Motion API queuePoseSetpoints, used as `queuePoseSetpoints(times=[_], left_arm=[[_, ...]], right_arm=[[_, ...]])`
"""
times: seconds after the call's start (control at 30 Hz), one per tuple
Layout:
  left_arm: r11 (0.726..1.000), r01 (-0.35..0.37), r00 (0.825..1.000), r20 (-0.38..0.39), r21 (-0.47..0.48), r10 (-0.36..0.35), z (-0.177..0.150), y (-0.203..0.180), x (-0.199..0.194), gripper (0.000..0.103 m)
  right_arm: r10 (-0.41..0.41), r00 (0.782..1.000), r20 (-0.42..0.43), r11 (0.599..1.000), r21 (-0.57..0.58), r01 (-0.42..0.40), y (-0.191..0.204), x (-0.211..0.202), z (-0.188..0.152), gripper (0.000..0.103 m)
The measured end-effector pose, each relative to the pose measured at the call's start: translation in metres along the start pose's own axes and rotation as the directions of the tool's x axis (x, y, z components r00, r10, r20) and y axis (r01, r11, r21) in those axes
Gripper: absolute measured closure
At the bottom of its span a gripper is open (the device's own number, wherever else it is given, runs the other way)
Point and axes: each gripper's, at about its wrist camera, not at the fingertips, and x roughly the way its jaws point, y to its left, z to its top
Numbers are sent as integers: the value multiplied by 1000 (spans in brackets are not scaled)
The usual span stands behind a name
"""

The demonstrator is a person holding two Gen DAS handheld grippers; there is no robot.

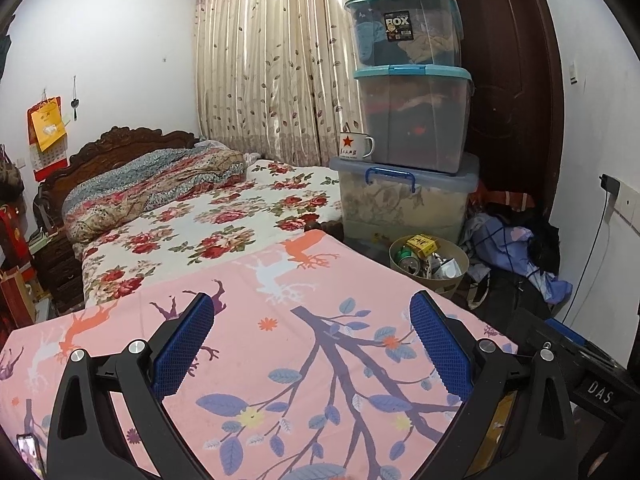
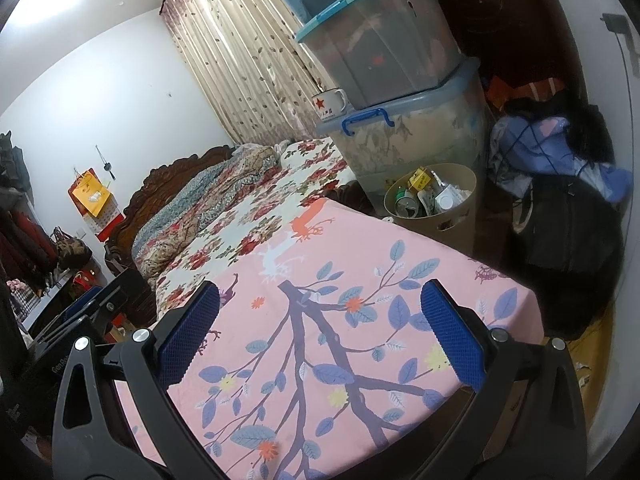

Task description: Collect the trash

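Note:
A tan waste bin (image 1: 448, 280) stands on the floor beyond the far right corner of a table covered by a pink cloth (image 1: 280, 344). It holds trash: a yellow carton (image 1: 421, 245), a drink can (image 1: 408, 261) and white scraps. The bin also shows in the right wrist view (image 2: 452, 220). My left gripper (image 1: 312, 316) is open and empty above the pink cloth. My right gripper (image 2: 320, 300) is open and empty above the same cloth (image 2: 340, 340). No loose trash shows on the cloth.
Stacked plastic storage boxes (image 1: 412, 116) stand behind the bin, with a white star mug (image 1: 355, 146) on the lowest lid. A bed with floral bedding (image 1: 208, 220) lies left. Clothes and a dark bag (image 2: 568, 216) pile on the floor right, by a brown door (image 1: 512, 80).

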Motion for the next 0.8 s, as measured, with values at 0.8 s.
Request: queuePoseSetpoints(times=[0.8], left_arm=[[1000,-8,1000,-24,23,9,-3,-3,2,9]], right_arm=[[2,1000,-4,1000,3,-2,0,-1,2,3]])
